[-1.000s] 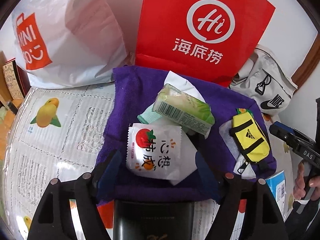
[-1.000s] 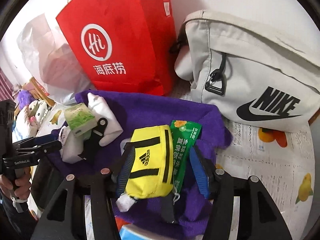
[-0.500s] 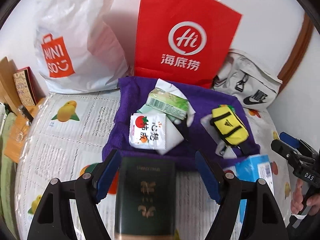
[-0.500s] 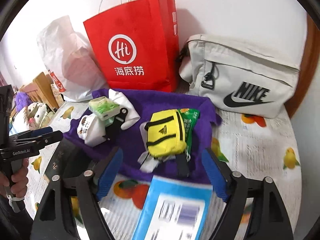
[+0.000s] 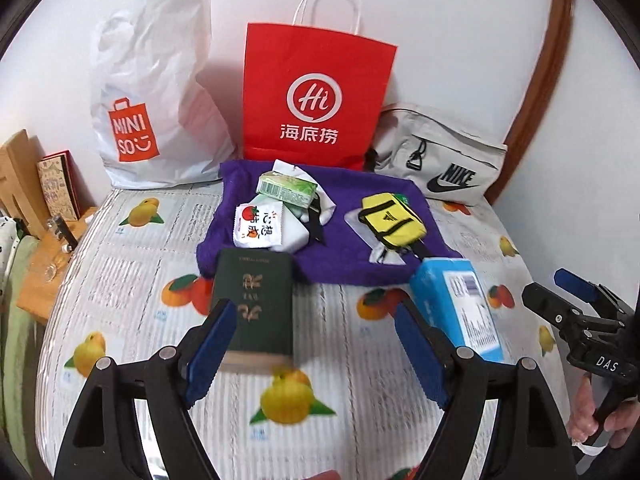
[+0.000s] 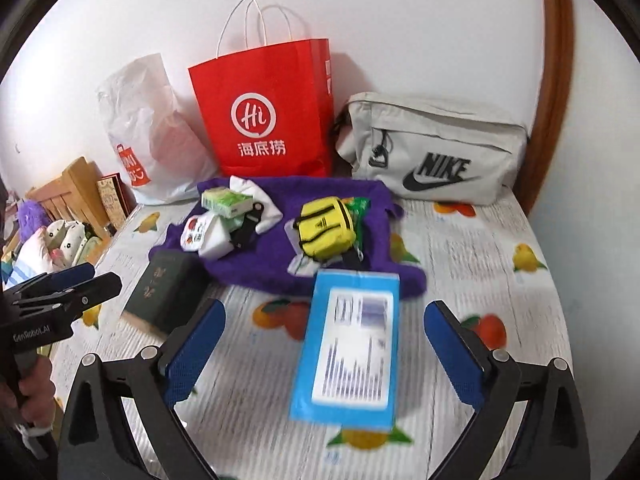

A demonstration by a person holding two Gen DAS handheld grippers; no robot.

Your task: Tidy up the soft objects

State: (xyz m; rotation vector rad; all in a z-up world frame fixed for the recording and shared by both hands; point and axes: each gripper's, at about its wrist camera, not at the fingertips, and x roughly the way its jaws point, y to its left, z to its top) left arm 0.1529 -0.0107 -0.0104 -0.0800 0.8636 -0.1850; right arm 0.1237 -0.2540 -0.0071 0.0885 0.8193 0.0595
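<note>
A purple towel (image 5: pixel 348 256) (image 6: pixel 276 264) lies spread on the fruit-print table. On it rest a yellow pouch (image 5: pixel 394 220) (image 6: pixel 326 226), a white tissue pack with a tomato print (image 5: pixel 260 228) and a green tissue pack (image 5: pixel 288 190). My left gripper (image 5: pixel 316 354) hangs above the table's front, jaws opening, and pinches nothing. A dark green booklet (image 5: pixel 256 304) lies flat just beyond its left pad. My right gripper (image 6: pixel 320 344) is also opening wide over a blue packet (image 6: pixel 352 340), which lies on the table untouched.
A red paper bag (image 5: pixel 316 100), a white plastic shopping bag (image 5: pixel 156 100) and a grey sling bag (image 5: pixel 440 164) stand against the back wall. Wooden furniture (image 5: pixel 16 168) and plush toys (image 6: pixel 52 236) sit off the table's left edge. A hand holds each gripper's handle.
Both grippers drew back and up from the purple towel. The right jaws spread wide from around the yellow pouch. The green booklet and blue packet came into view near the fingers.
</note>
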